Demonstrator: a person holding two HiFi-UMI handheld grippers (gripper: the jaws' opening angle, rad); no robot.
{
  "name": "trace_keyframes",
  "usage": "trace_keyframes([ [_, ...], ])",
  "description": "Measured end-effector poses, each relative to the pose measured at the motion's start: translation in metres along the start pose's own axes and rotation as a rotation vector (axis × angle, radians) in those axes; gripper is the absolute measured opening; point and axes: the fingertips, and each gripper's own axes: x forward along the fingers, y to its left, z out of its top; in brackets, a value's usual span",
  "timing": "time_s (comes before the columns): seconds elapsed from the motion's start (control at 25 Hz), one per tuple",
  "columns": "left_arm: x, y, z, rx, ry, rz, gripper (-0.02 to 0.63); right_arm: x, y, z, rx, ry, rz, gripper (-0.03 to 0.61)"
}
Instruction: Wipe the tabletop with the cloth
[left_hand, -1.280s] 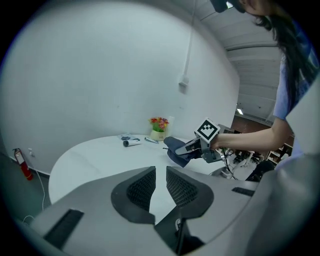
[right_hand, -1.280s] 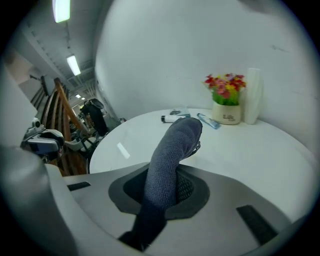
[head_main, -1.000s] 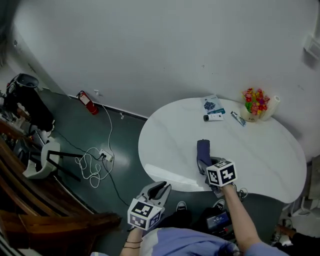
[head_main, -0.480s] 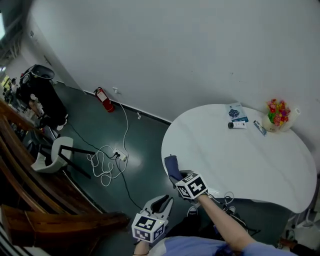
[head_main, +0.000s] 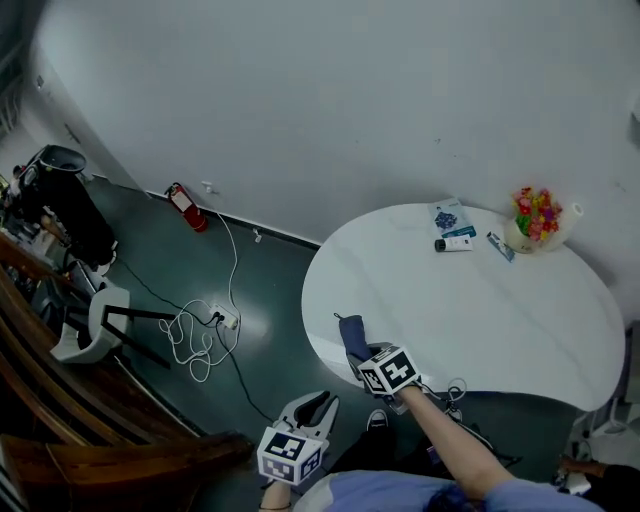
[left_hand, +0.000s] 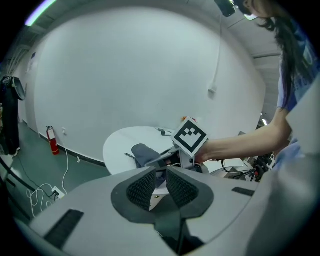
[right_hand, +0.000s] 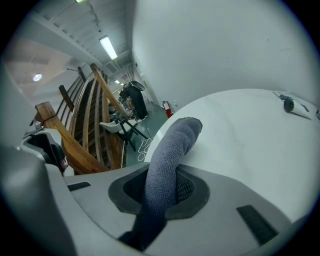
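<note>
One white table (head_main: 480, 300) bears one grey cloth (head_main: 352, 335) at its near left edge and, along its far edge, one bunch of coloured flowers (head_main: 532, 212), one booklet (head_main: 449, 216), one small tube (head_main: 455, 244) and one pen-like stick (head_main: 500, 247). On the floor left of the table are one red fire extinguisher (head_main: 183, 206), one coiled white cable (head_main: 195, 335) and one white chair (head_main: 85, 325). There are two grippers, the left gripper (head_main: 312, 405) and the right gripper (head_main: 362, 352).
</note>
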Motion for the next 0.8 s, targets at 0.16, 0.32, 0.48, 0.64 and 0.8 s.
trace_keyframes([
  [0.16, 0.027, -0.025, 0.024, 0.053, -0.008, -0.059, 0.061, -0.034, -0.042, -0.017, 0.048, -0.013, -0.062, 0.067],
  [0.32, 0.059, -0.063, 0.049, 0.114, -0.021, -0.117, 0.061, -0.075, -0.093, -0.046, 0.106, -0.02, -0.133, 0.067],
  [0.48, 0.084, -0.103, 0.071, 0.176, -0.029, -0.146, 0.061, -0.127, -0.14, -0.075, 0.159, -0.038, -0.197, 0.067],
  [0.64, 0.111, -0.149, 0.083, 0.188, -0.033, -0.19, 0.061, -0.189, -0.19, -0.113, 0.215, -0.052, -0.27, 0.067],
  [0.8, 0.141, -0.204, 0.087, 0.192, -0.016, -0.24, 0.061, -0.253, -0.238, -0.157, 0.277, -0.066, -0.338, 0.067],
])
